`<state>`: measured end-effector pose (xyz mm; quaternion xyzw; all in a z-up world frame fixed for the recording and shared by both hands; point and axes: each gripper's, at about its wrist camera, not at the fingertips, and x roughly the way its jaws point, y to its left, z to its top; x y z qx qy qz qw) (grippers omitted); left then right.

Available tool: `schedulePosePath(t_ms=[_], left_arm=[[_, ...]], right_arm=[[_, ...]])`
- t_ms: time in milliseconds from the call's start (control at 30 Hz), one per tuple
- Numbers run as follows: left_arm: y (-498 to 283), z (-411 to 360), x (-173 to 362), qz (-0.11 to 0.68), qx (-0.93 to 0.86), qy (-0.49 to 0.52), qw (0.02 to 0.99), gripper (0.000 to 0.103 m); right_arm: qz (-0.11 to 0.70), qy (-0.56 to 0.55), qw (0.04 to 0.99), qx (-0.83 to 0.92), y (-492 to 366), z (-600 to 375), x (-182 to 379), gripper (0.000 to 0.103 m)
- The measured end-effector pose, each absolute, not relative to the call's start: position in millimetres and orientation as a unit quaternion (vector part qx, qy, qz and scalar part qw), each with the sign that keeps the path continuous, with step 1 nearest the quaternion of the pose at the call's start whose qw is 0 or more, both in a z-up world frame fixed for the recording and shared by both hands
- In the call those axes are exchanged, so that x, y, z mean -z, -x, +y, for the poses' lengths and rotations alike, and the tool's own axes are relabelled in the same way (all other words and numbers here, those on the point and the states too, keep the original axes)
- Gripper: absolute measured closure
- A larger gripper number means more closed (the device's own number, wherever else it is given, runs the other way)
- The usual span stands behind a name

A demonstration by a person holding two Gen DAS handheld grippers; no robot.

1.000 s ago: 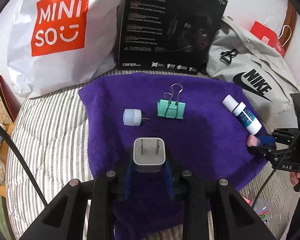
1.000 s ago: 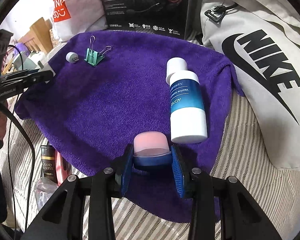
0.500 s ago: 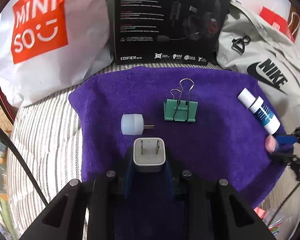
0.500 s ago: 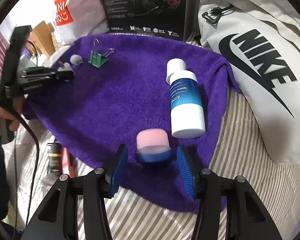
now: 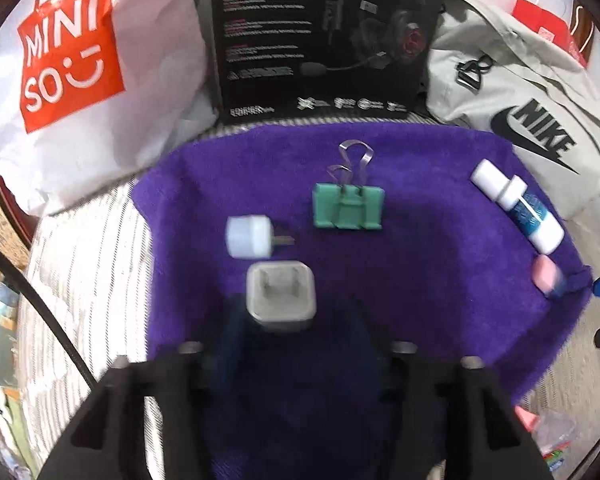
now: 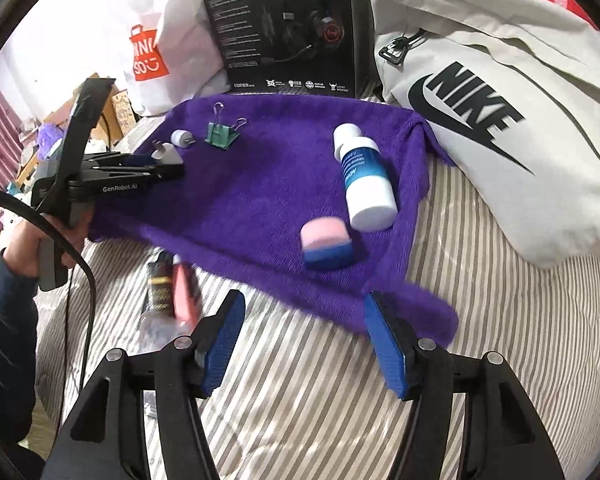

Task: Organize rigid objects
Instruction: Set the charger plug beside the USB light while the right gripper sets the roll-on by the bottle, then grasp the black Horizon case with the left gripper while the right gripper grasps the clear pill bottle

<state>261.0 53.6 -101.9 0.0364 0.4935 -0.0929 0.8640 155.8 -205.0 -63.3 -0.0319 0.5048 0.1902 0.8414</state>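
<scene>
The right gripper [image 6: 304,344] has released the pink-topped blue eraser block [image 6: 325,241] and drawn back, jaws wide and empty. The block lies near the purple towel's [image 6: 260,184] right edge, beside the white-and-blue bottle [image 6: 364,178]. The left gripper [image 5: 296,332] appears to be parting around the grey wall-plug adapter [image 5: 281,295] at the towel's near left; blur prevents certainty. Both placements look nearly complete.

Blurred left gripper [image 5: 296,332], jaws seemingly apart around the grey plug adapter [image 5: 281,296] on the purple towel [image 5: 440,264].

Even, bright indoor light; soft shadows. The left view smears around its tongs [image 5: 296,332]; fisheye bending and dark corners frame both.
</scene>
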Motion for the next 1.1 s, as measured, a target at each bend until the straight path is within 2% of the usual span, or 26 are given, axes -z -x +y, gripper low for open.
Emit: schedulePosePath(t_ms=[167,300,500,667,700,967,1100], left_arm=[[-234,52,88,0.495,0.066,-0.033,0.866,0.046],[-192,45,73,0.478,0.077,-0.028,0.874,0.043],[-136,19,86,0.484,0.097,-0.037,0.869,0.041],[-128,1,103,0.498,0.094,-0.040,0.861,0.041],[-128,-3,107,0.500,0.085,-0.048,0.861,0.038],[-126,-20,103,0.496,0.070,-0.058,0.863,0.039],[-126,-35,113,0.496,0.065,-0.095,0.861,0.037]], right_arm=[[0.504,0.020,0.843,-0.186,-127,-212,63,0.038],[0.506,0.008,0.843,-0.181,-106,-219,67,0.033],[0.518,-0.025,0.836,-0.180,-81,-227,77,0.033],[0.525,-0.024,0.830,-0.188,-63,-226,81,0.033],[0.524,-0.023,0.830,-0.190,-61,-226,80,0.033],[0.515,-0.033,0.833,-0.201,-49,-223,76,0.031],[0.515,-0.029,0.831,-0.206,-46,-221,76,0.031]])
